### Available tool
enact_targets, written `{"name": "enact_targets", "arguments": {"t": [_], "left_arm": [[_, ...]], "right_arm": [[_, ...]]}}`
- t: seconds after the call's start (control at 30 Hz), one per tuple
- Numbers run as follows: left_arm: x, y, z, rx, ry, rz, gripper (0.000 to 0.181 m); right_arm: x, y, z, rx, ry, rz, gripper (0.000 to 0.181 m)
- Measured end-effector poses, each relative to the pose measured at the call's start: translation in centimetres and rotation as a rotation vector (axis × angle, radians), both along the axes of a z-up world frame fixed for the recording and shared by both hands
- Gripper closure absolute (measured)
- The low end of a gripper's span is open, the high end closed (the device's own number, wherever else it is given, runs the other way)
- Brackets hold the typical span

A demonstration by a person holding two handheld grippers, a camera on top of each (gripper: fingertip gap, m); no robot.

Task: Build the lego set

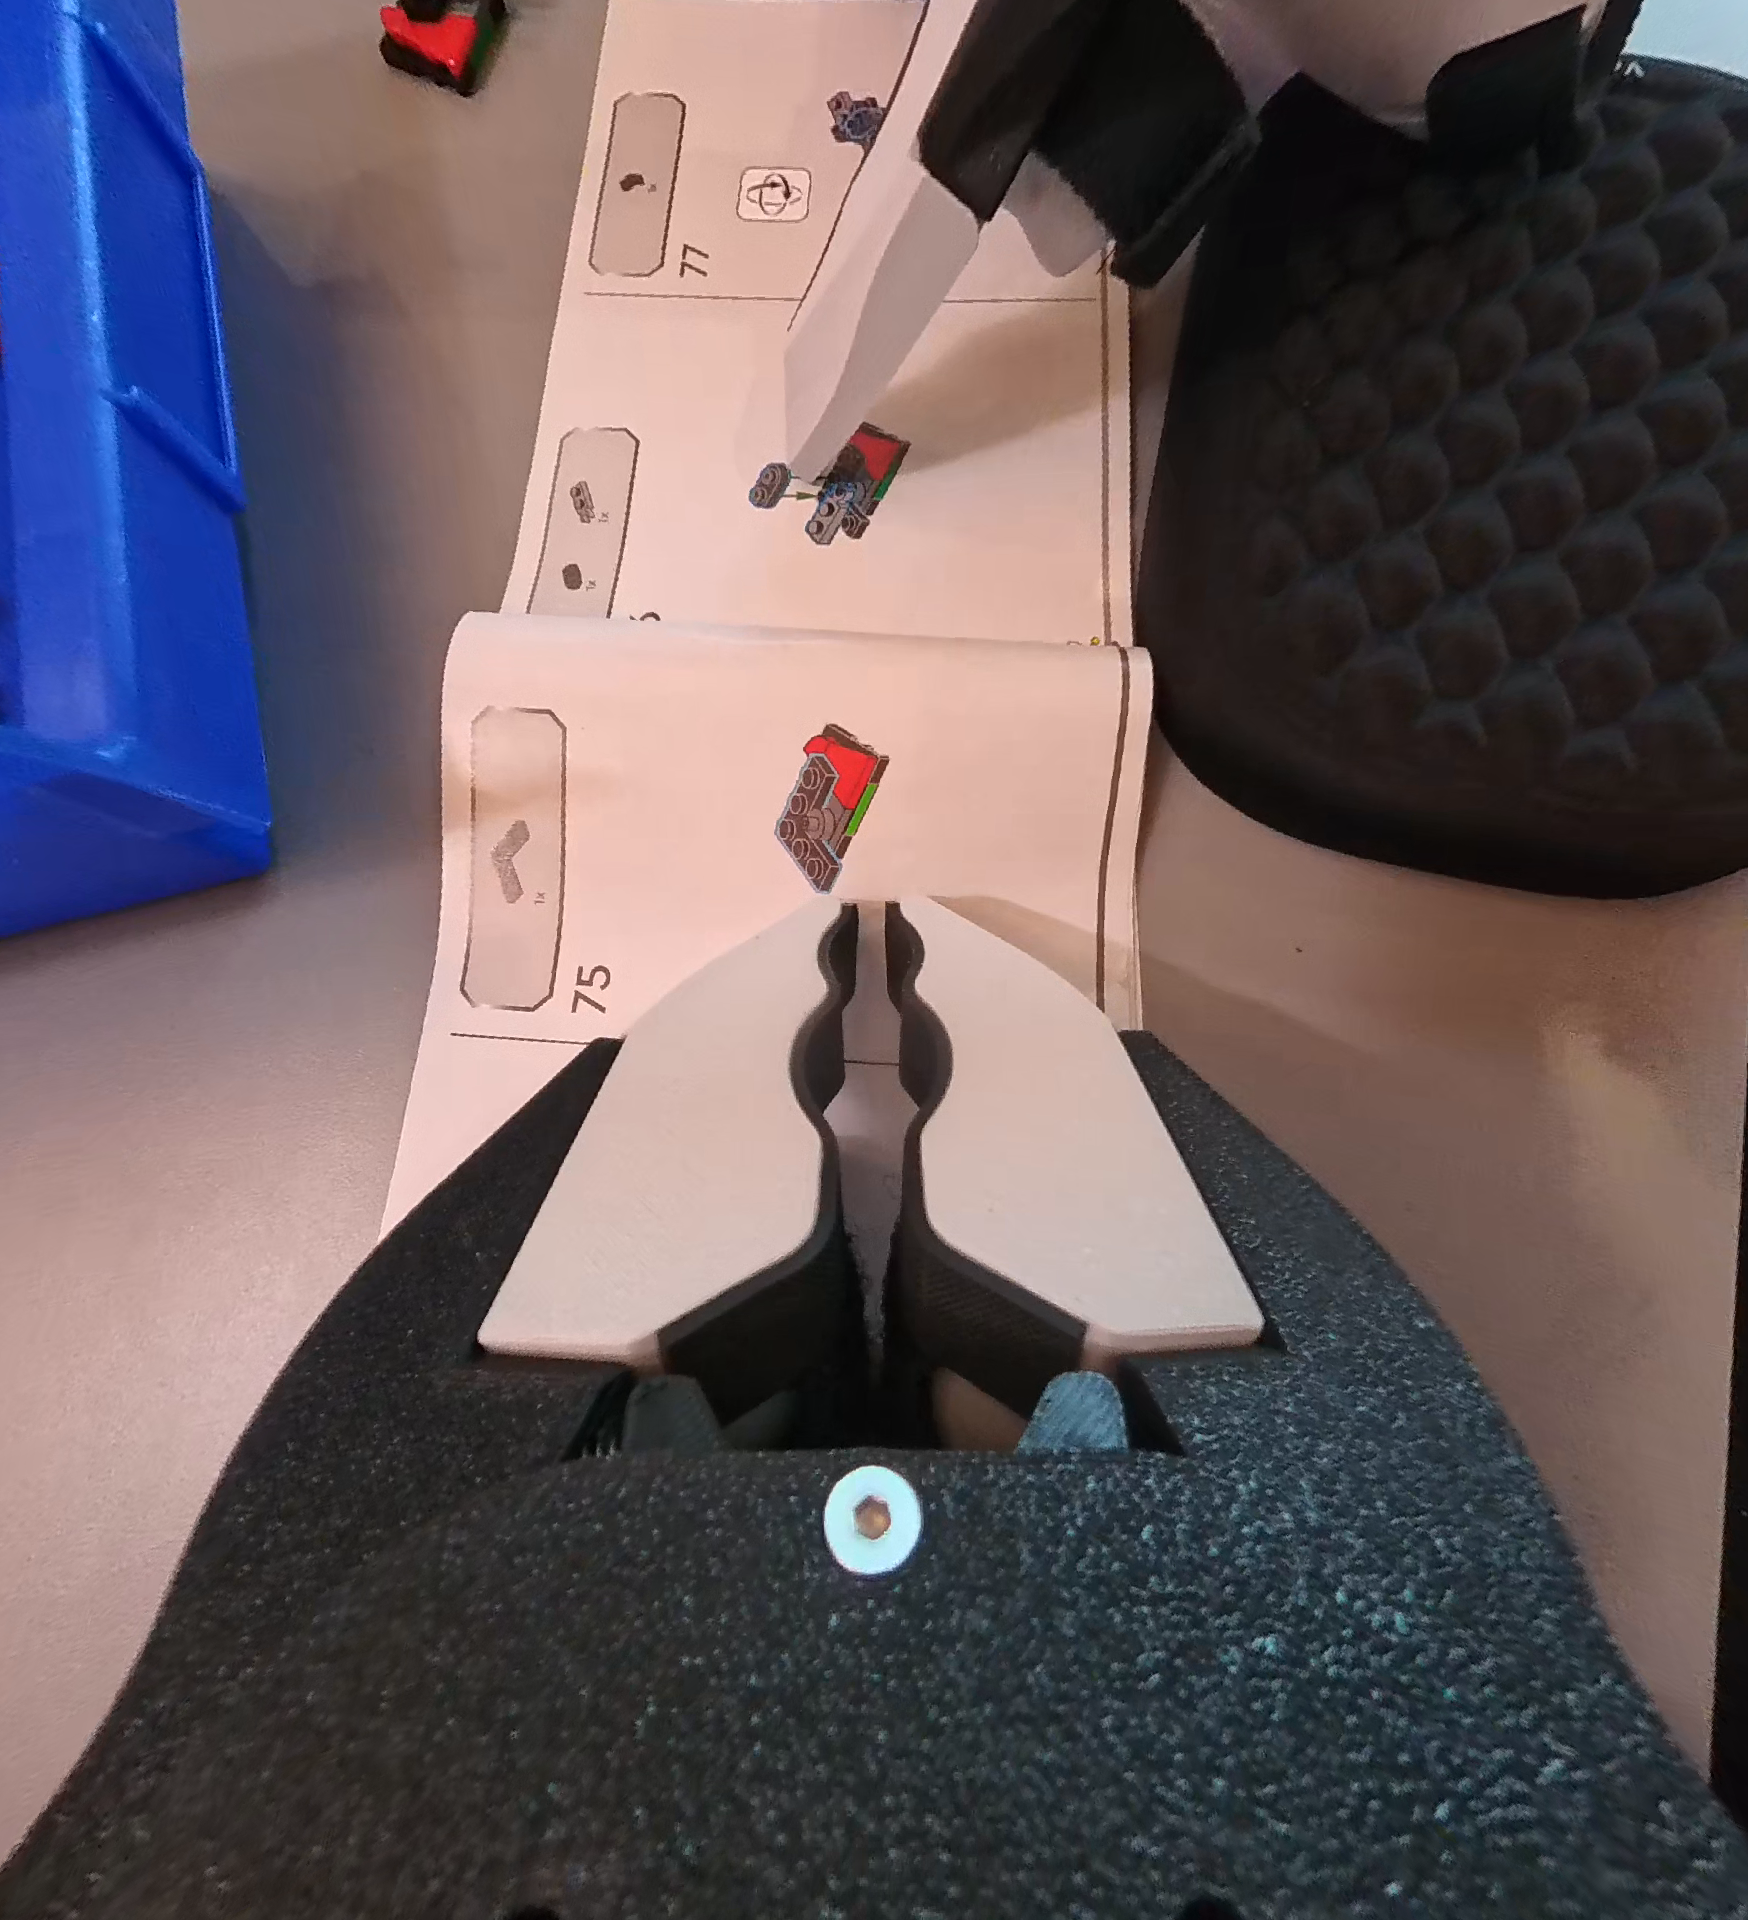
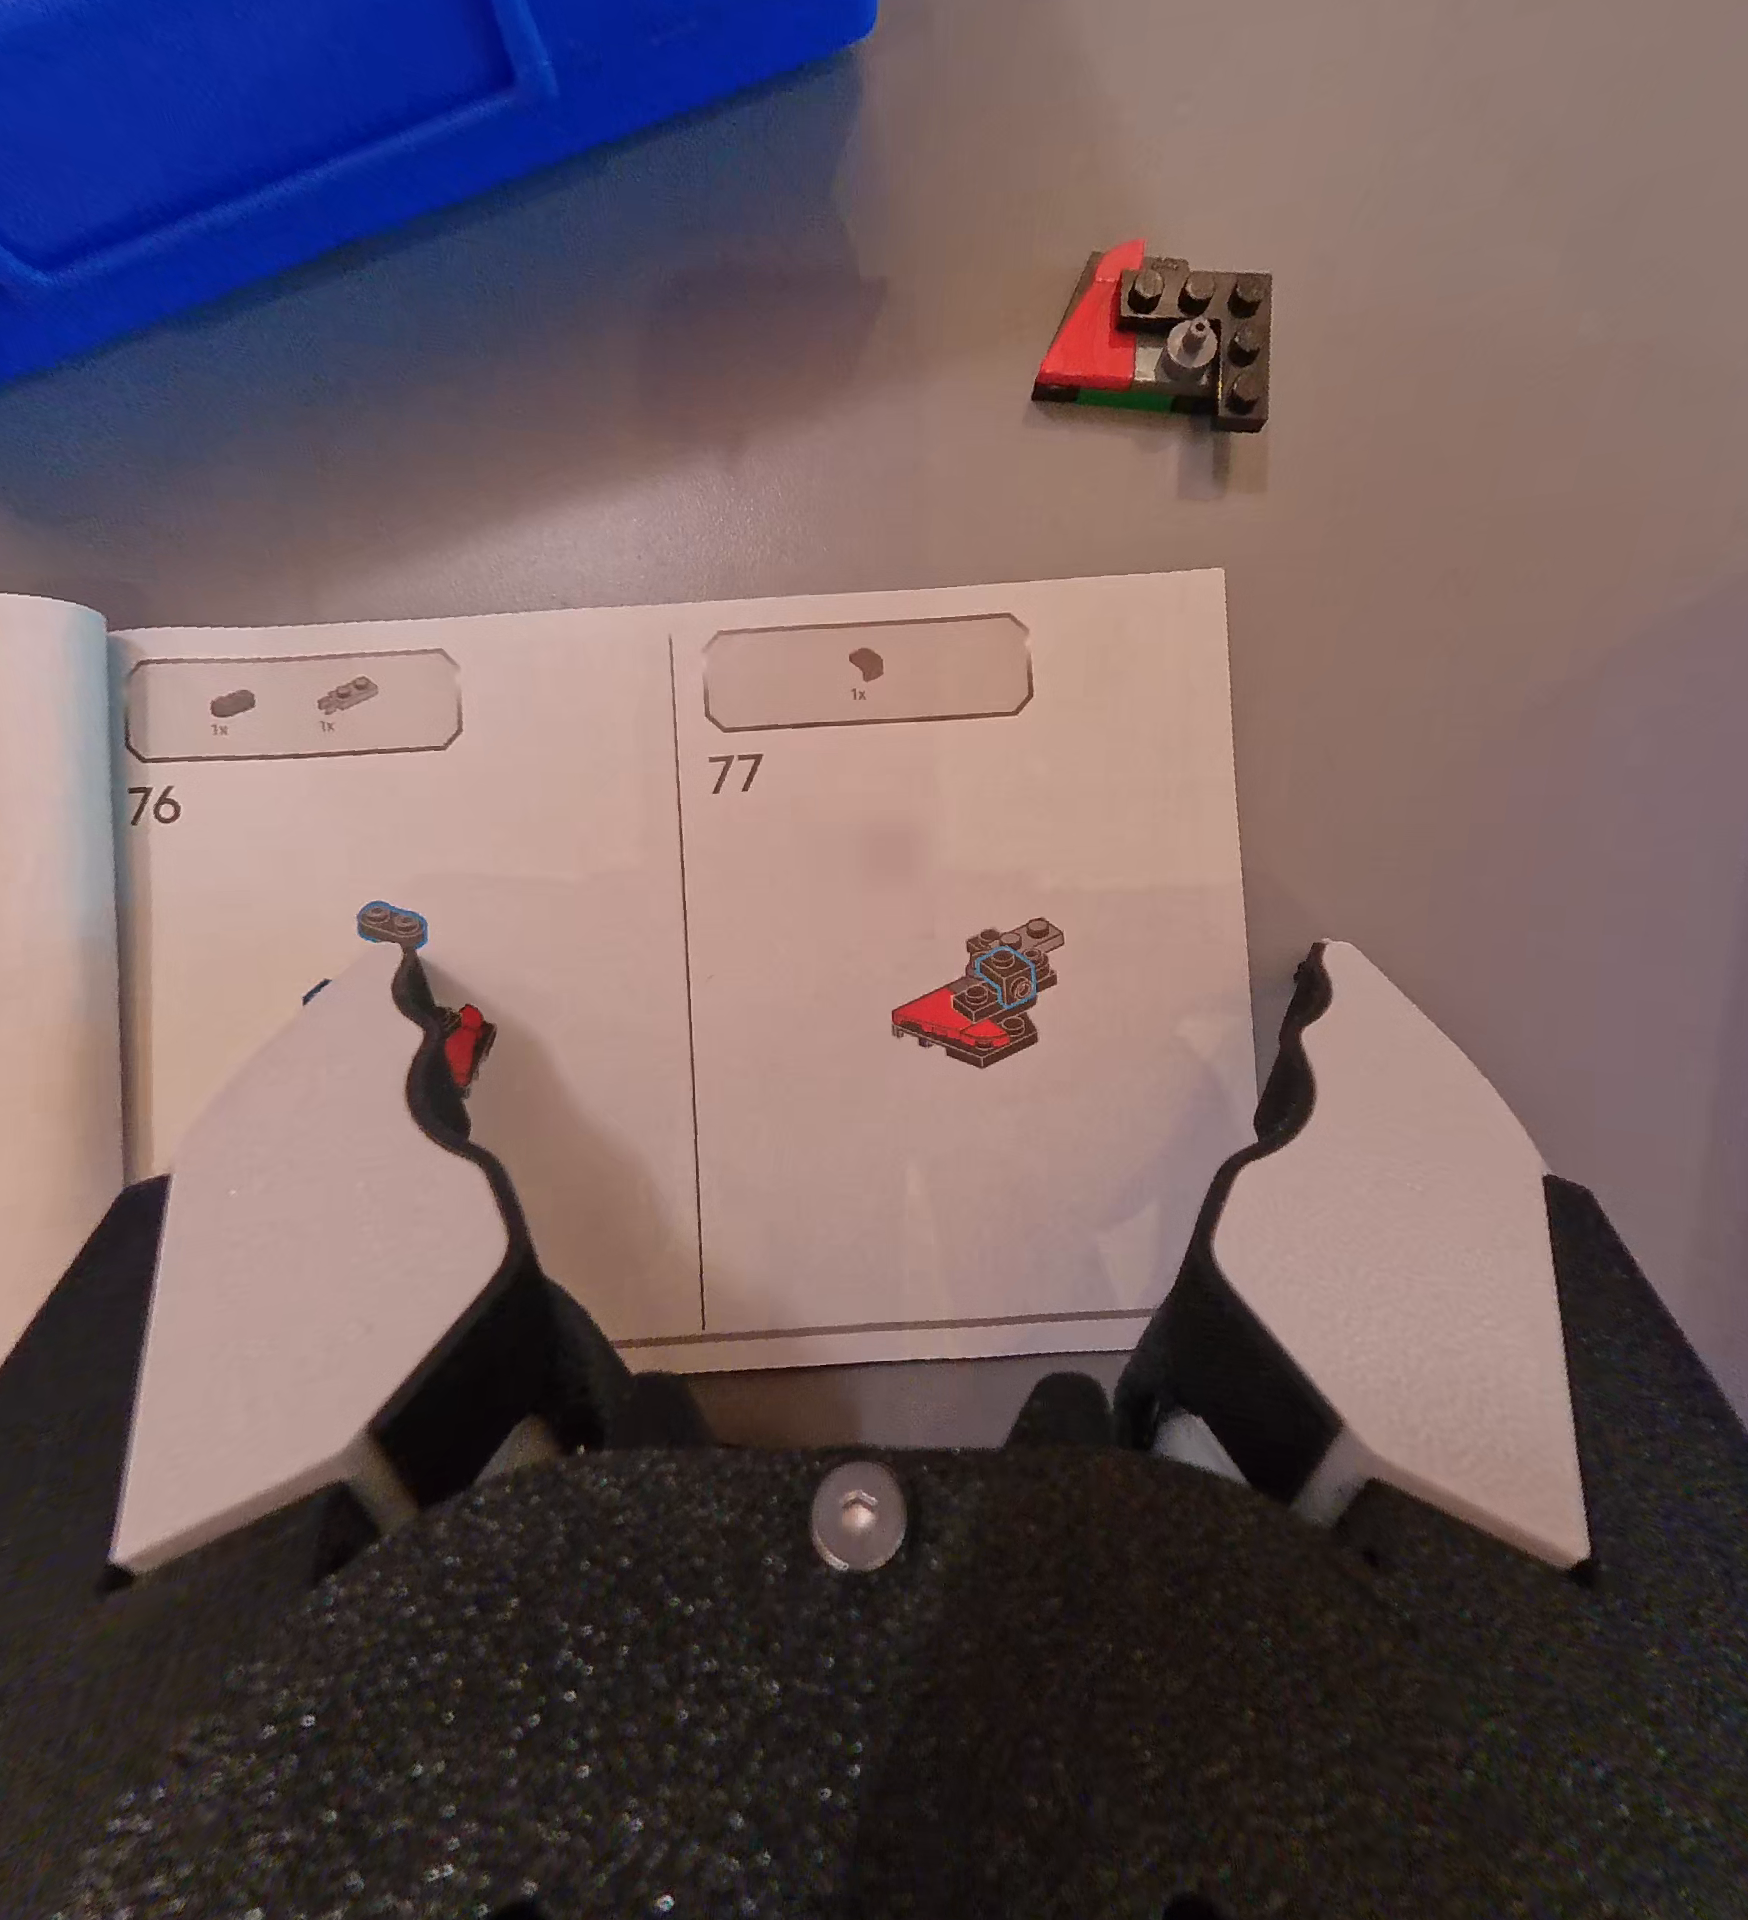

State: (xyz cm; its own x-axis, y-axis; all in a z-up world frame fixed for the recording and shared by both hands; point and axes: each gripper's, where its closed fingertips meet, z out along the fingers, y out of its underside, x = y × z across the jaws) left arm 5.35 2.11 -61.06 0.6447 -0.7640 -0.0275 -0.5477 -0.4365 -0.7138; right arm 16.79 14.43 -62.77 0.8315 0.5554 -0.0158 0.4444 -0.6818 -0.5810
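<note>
Your left tool (image 1: 871, 914) is nearly closed, empty; your right tool (image 2: 849, 961) gapes wide over the booklet (image 2: 953, 1143), small build (image 2: 1161, 332) at one o'clock.

Small red-and-black lego assembly (image 2: 1161, 338) (studs up) lies beyond the instruction booklet (image 2: 849, 935).

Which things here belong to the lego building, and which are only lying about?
Belong to the job:
- small red and black lego assembly
- open instruction booklet
- blue parts bin with loose pieces
- left gripper, jaws nearly closed, empty
- right gripper, jaws wide open

Just lying about:
- black textured cushion
</note>
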Motion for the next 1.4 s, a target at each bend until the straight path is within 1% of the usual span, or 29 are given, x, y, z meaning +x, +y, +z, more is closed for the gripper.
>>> {"name": "enact_targets", "arguments": {"t": [0.27, 0.77, 1.0, 1.23, 1.27, 1.3, 1.33, 1.37, 1.4], "left_arm": [[0.0, 0.0, 0.0, 0.031, 0.028, -0.002, 0.177], [0.0, 0.0, 0.0, 0.007, 0.004, 0.007, 0.177], [0.1, 0.0, 0.0, 0.020, 0.012, 0.005, 0.177], [0.1, 0.1, 0.0, 0.033, 0.020, 0.007, 0.178], [0.1, 0.1, 0.0, 0.033, 0.019, 0.008, 0.177], [0.1, 0.1, 0.1, 0.036, 0.019, 0.010, 0.177], [0.1, 0.1, 0.1, 0.041, 0.020, 0.008, 0.177], [0.2, -0.1, 0.3, 0.046, 0.015, -0.003, 0.175], [0.4, -0.3, 0.5, 0.052, 0.005, -0.026, 0.172]], "right_arm": [[0.0, 0.0, 0.0, 0.000, 0.000, 0.000, 0.034], [0.0, 0.0, 0.0, 0.000, 0.000, 0.001, 0.034], [0.0, 0.1, 0.0, 0.001, 0.001, 0.008, 0.033], [-0.4, 0.6, 0.2, 0.011, 0.009, 0.068, 0.034], [-0.6, 1.1, 1.2, 0.084, 0.040, 0.078, 0.039], [-0.7, 1.5, 3.0, 0.209, 0.084, 0.088, 0.056], [-0.9, 1.7, 5.6, 0.371, 0.130, 0.117, 0.080], [-1.3, 1.4, 8.3, 0.541, 0.169, 0.168, 0.111], [-2.2, 0.4, 10.5, 0.686, 0.200, 0.273, 0.155]]}}
